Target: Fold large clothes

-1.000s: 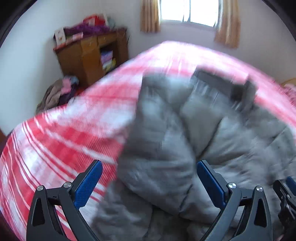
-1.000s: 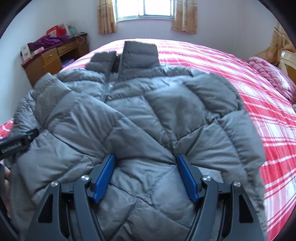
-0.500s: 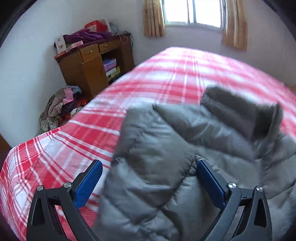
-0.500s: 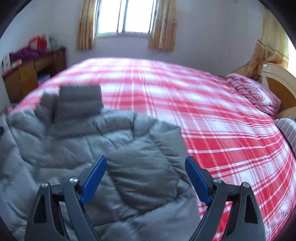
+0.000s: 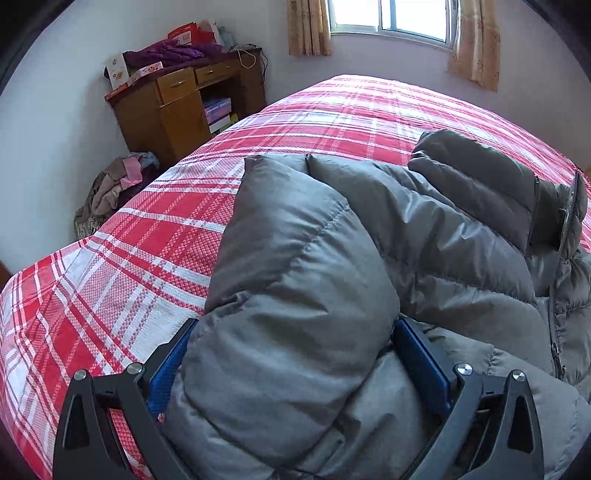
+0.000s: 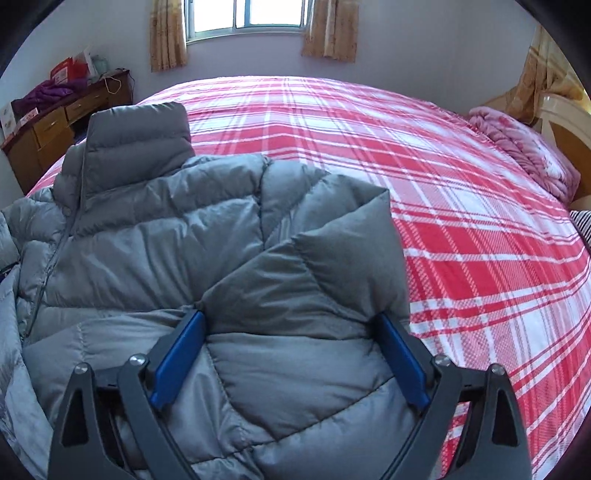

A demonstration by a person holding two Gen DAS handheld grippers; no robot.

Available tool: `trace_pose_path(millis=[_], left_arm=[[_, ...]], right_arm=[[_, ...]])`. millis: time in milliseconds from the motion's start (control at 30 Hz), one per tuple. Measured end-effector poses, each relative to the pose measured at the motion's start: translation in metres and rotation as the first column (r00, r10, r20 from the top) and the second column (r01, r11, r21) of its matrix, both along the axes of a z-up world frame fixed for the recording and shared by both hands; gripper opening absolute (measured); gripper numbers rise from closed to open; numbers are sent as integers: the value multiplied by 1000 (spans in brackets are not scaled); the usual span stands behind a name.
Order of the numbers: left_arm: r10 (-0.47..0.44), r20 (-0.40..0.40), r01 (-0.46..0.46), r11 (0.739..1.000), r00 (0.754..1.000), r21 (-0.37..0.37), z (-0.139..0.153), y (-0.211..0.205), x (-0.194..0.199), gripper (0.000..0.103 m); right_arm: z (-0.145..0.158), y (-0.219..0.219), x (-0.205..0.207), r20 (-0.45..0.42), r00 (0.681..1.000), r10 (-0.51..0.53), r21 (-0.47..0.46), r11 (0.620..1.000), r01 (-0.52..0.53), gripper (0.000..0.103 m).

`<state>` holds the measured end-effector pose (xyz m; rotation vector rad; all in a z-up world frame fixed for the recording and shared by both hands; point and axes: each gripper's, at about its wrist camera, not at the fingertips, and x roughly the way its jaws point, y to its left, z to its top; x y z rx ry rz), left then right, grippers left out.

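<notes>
A large grey puffer jacket (image 5: 388, 258) lies on a bed with a red and white plaid cover (image 5: 155, 236). Its collar points toward the window. My left gripper (image 5: 295, 354) stands open with the jacket's left sleeve bulging between its blue pads. In the right wrist view the jacket (image 6: 155, 236) fills the left half of the bed (image 6: 461, 206). My right gripper (image 6: 291, 343) stands open with the right sleeve between its pads. Whether either gripper presses the fabric I cannot tell.
A wooden desk (image 5: 184, 103) with boxes and purple cloth stands by the left wall, with a heap of clothes (image 5: 114, 184) on the floor beside it. A pink blanket (image 6: 524, 147) and a headboard (image 6: 565, 122) are at the bed's right end. A curtained window (image 6: 251, 14) is ahead.
Both grippers have moved apart to the jacket's outer sides and dropped low. The sleeves now sit between the open fingers. The jacket lies flatter and more spread.
</notes>
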<state>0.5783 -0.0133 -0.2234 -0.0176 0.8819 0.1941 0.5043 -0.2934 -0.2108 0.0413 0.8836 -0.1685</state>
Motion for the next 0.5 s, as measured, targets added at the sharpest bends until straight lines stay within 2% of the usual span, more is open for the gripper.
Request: trace_pose_path(millis=[167,500], left_arm=[[-1,-17,0,999,1000,-39,-2,3,5,102],[-4,-18,3,999,1000,-33,-3,4,12,102]], right_arm=[[-2,-1,4,-9,1000,-4,17,1000,4,98],[-4,-2,8,-7,1000,-8,20,1000,9,99]])
